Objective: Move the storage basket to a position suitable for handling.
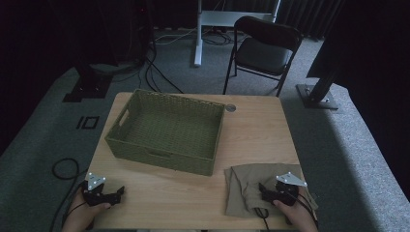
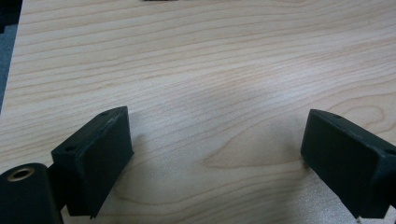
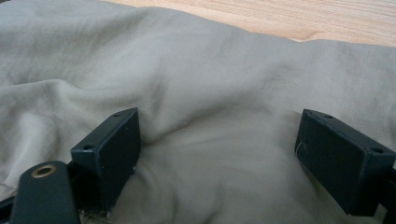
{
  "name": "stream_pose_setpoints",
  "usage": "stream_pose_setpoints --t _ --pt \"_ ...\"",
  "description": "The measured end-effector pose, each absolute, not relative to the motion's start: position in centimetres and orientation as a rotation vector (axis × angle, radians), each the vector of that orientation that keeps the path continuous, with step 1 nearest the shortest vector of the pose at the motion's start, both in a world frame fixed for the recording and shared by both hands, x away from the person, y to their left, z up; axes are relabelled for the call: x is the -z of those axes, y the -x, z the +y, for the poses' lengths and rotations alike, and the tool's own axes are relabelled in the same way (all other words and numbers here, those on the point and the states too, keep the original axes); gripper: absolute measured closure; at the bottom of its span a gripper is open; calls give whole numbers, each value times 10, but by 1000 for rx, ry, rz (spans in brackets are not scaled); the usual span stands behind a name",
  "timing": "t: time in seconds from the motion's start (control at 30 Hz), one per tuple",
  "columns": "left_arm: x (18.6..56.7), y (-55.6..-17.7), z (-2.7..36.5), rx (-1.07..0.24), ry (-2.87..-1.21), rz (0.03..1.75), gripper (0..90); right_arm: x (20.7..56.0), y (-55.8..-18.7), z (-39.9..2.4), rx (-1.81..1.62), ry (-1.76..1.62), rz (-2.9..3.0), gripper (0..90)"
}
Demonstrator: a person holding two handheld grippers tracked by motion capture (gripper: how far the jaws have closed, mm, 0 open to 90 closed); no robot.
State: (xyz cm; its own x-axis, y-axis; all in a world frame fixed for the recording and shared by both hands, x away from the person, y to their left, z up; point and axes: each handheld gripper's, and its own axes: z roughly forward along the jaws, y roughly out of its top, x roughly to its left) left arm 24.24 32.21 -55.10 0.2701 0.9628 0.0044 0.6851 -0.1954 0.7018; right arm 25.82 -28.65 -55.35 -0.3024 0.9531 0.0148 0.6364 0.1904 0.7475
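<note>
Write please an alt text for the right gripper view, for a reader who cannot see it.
The right gripper hangs low over a rumpled beige cloth, its two black jaws wide open with a soft fold of the fabric between them, not pinched. A strip of the light wooden table shows beyond the cloth.

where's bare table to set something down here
Bare wood lies between the left tongs and the cloth, in front of the basket, and right of the basket above the cloth. The near right corner is crowded by cloth and right tongs.
</note>
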Motion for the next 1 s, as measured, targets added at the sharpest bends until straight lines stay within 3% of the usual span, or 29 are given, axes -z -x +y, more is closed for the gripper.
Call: stream_pose_setpoints --t 0.23,0.37,1.0 --pt "550 -244 330 -571 -1940 1457 85 552 -259 -286 -915 -1487 2017 136" --pt "548 -247 335 -578 -1947 1458 154 548 -260 -284 -923 -1500 1998 135" --pt "526 -263 361 -592 -1816 1516 154 519 -279 -247 -1058 -1464 2014 135"
